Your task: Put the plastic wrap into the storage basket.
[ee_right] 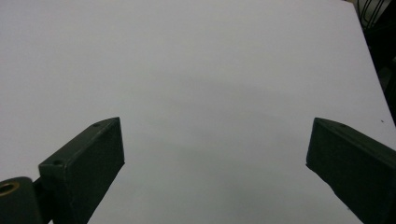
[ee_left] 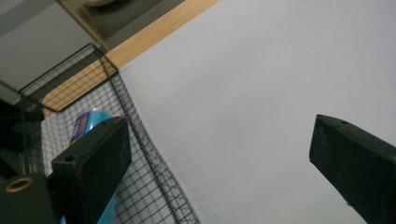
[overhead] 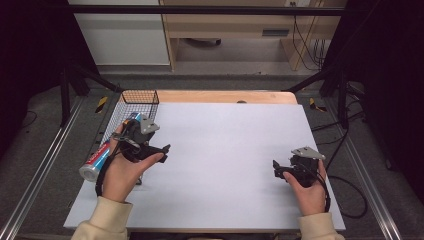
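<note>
A blue can (overhead: 100, 159) with a red and white label and a silver end lies in the black wire basket (overhead: 140, 96) at the table's left edge. My left gripper (overhead: 164, 151) hangs just right of the basket, over the white tabletop (overhead: 225, 135), pointing right. Its jaws stand wide apart with nothing between them. In the left gripper view the can (ee_left: 88, 122) shows through the basket mesh (ee_left: 144, 154) behind the left jaw, and the left gripper (ee_left: 219, 135) is open over bare white surface. Near the front right, my right gripper (overhead: 275, 169) also stands open and empty, as the right gripper view (ee_right: 215, 135) confirms.
A strip of wooden table edge (overhead: 225, 96) runs along the back of the white sheet. Metal rails (overhead: 45, 165) and black frame posts flank the table on both sides. Cables (overhead: 345, 200) trail on the floor at the right.
</note>
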Demonstrator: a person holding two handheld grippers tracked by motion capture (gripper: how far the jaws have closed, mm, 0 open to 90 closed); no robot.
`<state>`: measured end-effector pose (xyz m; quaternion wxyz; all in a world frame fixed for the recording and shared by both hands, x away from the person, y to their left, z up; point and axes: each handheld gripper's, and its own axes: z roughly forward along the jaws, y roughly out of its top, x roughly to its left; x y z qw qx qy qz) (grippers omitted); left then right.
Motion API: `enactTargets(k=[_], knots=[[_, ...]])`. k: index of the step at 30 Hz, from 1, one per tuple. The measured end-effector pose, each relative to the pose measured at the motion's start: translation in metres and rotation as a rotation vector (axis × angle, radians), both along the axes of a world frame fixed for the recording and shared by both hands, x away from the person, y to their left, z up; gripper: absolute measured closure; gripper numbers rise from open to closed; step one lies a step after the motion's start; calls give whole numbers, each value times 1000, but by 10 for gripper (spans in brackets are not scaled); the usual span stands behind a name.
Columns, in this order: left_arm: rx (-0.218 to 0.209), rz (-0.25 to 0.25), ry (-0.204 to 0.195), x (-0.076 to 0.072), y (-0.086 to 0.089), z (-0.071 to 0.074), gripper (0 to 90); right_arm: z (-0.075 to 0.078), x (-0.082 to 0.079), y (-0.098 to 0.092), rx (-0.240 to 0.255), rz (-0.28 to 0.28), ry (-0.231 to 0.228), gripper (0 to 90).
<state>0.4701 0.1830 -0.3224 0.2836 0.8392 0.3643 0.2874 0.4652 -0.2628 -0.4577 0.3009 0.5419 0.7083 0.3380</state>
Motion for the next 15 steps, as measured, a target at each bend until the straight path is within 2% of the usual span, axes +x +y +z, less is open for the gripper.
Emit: enactTargets(k=[1,2,3,4,5,6,7,10,11,12,13,15], knots=[[-42,-46,-9,-2,-7,-1,51,1,-2,0,4,-4,-10,44],[-57,-70,-6,-2,-10,-2,49,2,-2,-1,3,1,-17,44],[-59,-91,-6,-2,-14,-3,47,3,-3,-1,3,-1,-24,42],[-59,-91,-6,-2,-14,-3,43,3,-3,-1,3,-1,-24,42],[-68,-142,-17,-3,-21,-8,41,4,-5,0,-1,-2,-32,42],[-68,-142,-17,-3,-21,-8,38,4,-5,0,-1,-2,-32,42],[-88,-202,2,-2,-29,-15,32,4,-9,0,-1,8,-33,42],[-97,-231,-1,1,-37,-23,31,4,-13,1,-2,15,-39,42],[-90,-271,14,5,-45,-32,31,4,-19,1,-5,21,-42,41],[-90,-271,14,5,-45,-32,32,4,-19,1,-5,21,-42,41],[-82,-302,30,11,-54,-46,34,4,-23,1,-5,19,-42,40],[-85,-316,34,13,-57,-50,41,3,-25,1,-3,17,-42,40]])
